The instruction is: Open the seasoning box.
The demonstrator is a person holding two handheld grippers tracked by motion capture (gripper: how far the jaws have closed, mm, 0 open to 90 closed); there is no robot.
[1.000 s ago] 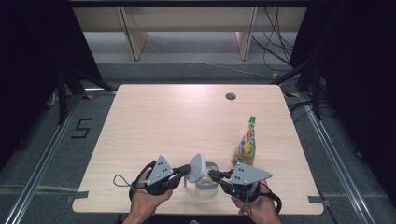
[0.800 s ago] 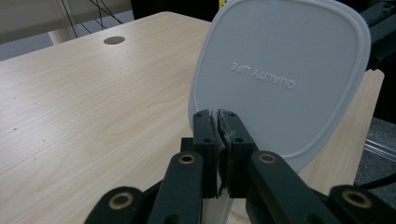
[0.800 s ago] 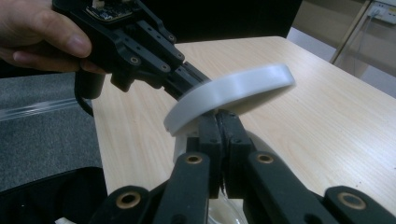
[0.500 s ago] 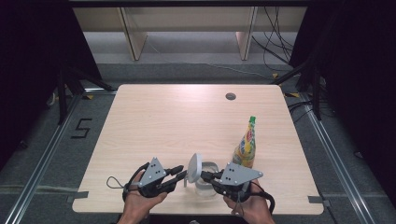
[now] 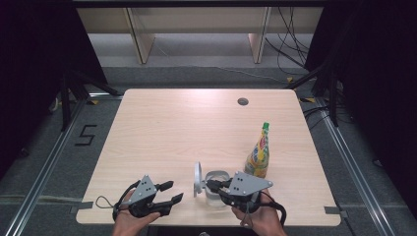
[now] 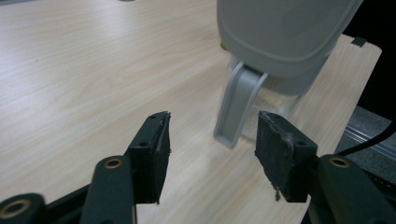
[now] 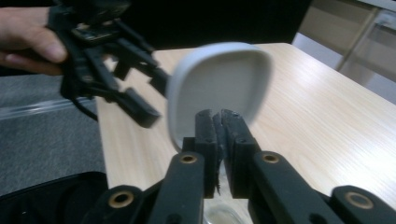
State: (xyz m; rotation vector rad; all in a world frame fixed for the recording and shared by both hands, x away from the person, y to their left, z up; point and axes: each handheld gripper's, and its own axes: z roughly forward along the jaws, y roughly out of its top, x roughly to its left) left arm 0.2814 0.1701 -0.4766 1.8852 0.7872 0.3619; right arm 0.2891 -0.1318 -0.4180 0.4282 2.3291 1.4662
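A small clear container (image 5: 217, 175) with a grey hinged lid (image 5: 197, 178) stands near the table's front edge. The lid is up on its edge. My right gripper (image 5: 211, 186) is shut on the container's rim. In the right gripper view its jaws (image 7: 218, 119) meet just in front of the raised lid (image 7: 219, 79). My left gripper (image 5: 175, 191) sits to the left of the lid, apart from it. Its jaws have just been opening and nothing is between them. The left gripper view shows the left gripper (image 6: 212, 140) facing the lid (image 6: 280, 32) and its hanging grey latch (image 6: 236, 107).
A yellow bottle (image 5: 259, 155) with a green cap stands upright just right of the container, close to my right gripper. The light wooden table (image 5: 187, 128) has a round cable hole (image 5: 242, 102) at the back right. The table's front edge runs just under both hands.
My left gripper has let go of the lid, opened, and drawn back to the left and toward the front edge. The lid stays up. The right gripper has not moved.
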